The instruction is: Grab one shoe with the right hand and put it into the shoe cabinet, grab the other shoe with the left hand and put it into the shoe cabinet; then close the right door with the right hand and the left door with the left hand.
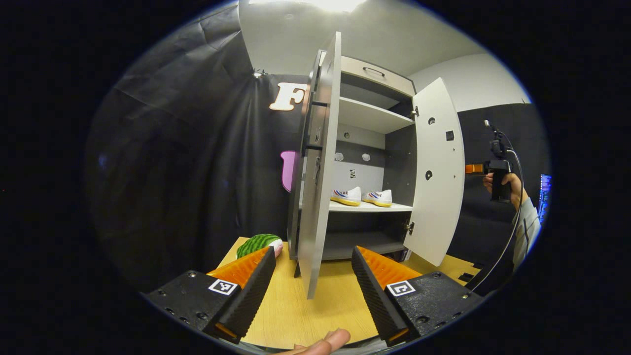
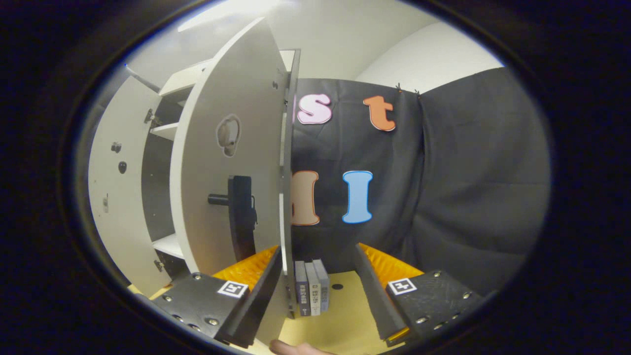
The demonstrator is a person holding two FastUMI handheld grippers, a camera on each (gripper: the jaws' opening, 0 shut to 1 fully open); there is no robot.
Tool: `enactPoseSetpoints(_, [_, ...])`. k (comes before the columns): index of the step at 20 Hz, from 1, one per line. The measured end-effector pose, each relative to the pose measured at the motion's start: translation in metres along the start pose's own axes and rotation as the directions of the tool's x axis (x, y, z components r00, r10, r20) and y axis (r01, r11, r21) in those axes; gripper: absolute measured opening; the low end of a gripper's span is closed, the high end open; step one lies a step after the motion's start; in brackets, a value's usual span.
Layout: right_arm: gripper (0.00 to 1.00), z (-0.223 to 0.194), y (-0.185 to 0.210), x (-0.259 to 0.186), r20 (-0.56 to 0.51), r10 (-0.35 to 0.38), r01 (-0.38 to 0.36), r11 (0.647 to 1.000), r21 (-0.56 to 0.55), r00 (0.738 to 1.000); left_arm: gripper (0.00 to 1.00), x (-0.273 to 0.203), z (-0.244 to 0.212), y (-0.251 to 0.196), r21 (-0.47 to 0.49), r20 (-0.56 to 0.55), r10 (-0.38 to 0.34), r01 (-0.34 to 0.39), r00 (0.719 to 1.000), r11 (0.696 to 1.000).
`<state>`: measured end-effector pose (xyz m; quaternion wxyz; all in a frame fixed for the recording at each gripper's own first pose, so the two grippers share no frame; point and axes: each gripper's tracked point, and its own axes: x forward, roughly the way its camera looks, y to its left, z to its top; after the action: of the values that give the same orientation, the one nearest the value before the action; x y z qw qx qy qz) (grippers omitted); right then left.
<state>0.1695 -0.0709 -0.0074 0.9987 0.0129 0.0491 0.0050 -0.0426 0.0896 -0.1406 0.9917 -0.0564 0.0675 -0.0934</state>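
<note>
Open left tool [image 1: 311, 281] before both shoes [image 1: 362, 196] in shoe cabinet [image 1: 367, 118].

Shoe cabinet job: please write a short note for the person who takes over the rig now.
Left gripper: open, empty, facing the left door.
Right gripper: open, empty, at the outer face of the right door, near its handle.
Both shoes stand on the middle shelf.
Done: shoes are in.
Left: close the right door, then the left door; both are open.

2 white shoes [image 1: 362, 196] side by side on middle shelf of shoe cabinet [image 1: 369, 118], left door [image 1: 320, 167] and right door [image 1: 436, 172] open
</note>
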Motion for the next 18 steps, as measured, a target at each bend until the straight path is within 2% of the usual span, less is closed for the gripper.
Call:
enactPoseSetpoints(1, [0.85,-0.001,0.006,-0.001,-0.008,0.002,-0.002,1.0,0.012,1.0,0.94,0.001,-0.001,0.003,0.004,-0.006,0.011,-0.01,1.0,1.0])
enactPoseSetpoints(4, [0.88,-0.003,0.026,-0.002,-0.015,0.022,-0.022,1.0,0.001,1.0,0.94,-0.001,0.004,0.01,0.014,0.005,0.029,-0.029,1.0,0.999])
enactPoseSetpoints(7, [0.88,-0.002,0.03,-0.003,-0.012,-0.016,0.015,1.0,-0.009,1.0,0.94,-0.006,0.005,0.018,0.038,0.022,0.045,-0.046,0.999,0.998])
enactPoseSetpoints(8, [0.88,-0.002,0.031,-0.002,-0.012,-0.027,0.027,1.0,-0.004,1.0,0.89,-0.007,0.005,0.021,0.043,0.024,0.051,-0.052,0.998,0.998])
enactPoseSetpoints(9, [0.88,-0.002,0.036,-0.001,-0.009,-0.023,0.023,1.0,-0.002,1.0,0.94,-0.008,0.004,0.027,0.046,0.023,0.062,-0.063,0.998,0.997])
enactPoseSetpoints(10, [0.85,-0.003,0.042,0.0,-0.014,-0.015,0.015,1.0,0.007,1.0,0.94,-0.009,0.004,0.032,0.048,0.022,0.07,-0.071,0.997,0.996])
enactPoseSetpoints(15, [0.88,-0.004,0.091,0.009,0.0,0.023,-0.023,1.0,-0.004,1.0,0.94,-0.011,-0.001,0.04,0.04,0.006,0.101,-0.101,0.995,0.994])
enactPoseSetpoints(16, [0.85,-0.007,0.105,0.012,-0.001,0.039,-0.039,0.999,-0.005,0.999,0.94,-0.01,-0.002,0.042,0.039,0.0,0.105,-0.105,0.995,0.994])
enactPoseSetpoints(18, [0.88,-0.018,0.134,0.02,-0.016,0.079,-0.078,0.997,0.02,0.997,0.94,-0.008,-0.007,0.049,0.04,-0.009,0.122,-0.121,0.993,0.992])
